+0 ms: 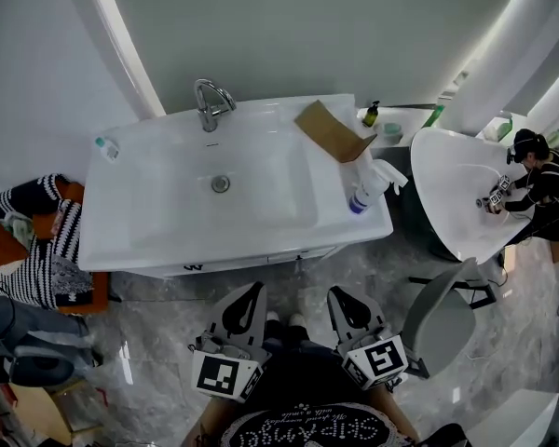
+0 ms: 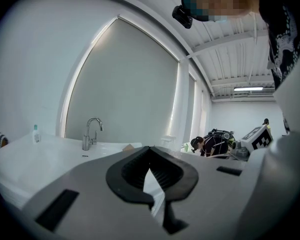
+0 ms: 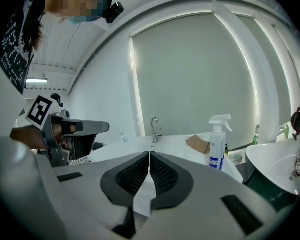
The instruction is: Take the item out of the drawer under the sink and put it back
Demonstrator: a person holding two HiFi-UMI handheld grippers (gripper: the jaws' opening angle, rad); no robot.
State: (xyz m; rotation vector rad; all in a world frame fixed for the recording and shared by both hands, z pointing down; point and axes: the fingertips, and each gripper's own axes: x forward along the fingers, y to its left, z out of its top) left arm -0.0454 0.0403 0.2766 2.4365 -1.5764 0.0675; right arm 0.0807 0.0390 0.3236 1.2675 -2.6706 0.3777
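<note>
Both grippers sit low in the head view, side by side over the marbled floor (image 1: 149, 343), noses aimed at the front of the vanity. The left gripper (image 1: 256, 291) has its jaws closed, ribbed black pads meeting at the tips with nothing between them. The right gripper (image 1: 337, 296) matches it: jaws together and empty.

Ahead is the white sink (image 1: 158, 166), with a chrome faucet (image 1: 210, 103) at the back and a round drain (image 1: 221, 183) in the middle of the basin. Under its front edge the drawer (image 1: 261, 259) shows only as a thin white front, flush and closed. The item inside it can't be seen from any view. Neither gripper touches the drawer; both are just short of it.

On the countertop, a small clear bottle (image 1: 107, 147) stands at the far left corner. A brown cardboard box (image 1: 334, 130) lies open toward the right rear. A white spray bottle (image 1: 373, 182) with a blue label stands at the right edge, near the box but apart from it. A dark pump bottle (image 1: 371, 114) sits behind, off the counter's back corner.

To the right is a second white basin (image 1: 452, 184), where another person (image 1: 540, 180) in dark clothes is bent over. A grey chair (image 1: 438, 319) stands between that basin and the right gripper. At the left edge, striped fabric (image 1: 37, 250) is draped over a wooden seat.
</note>
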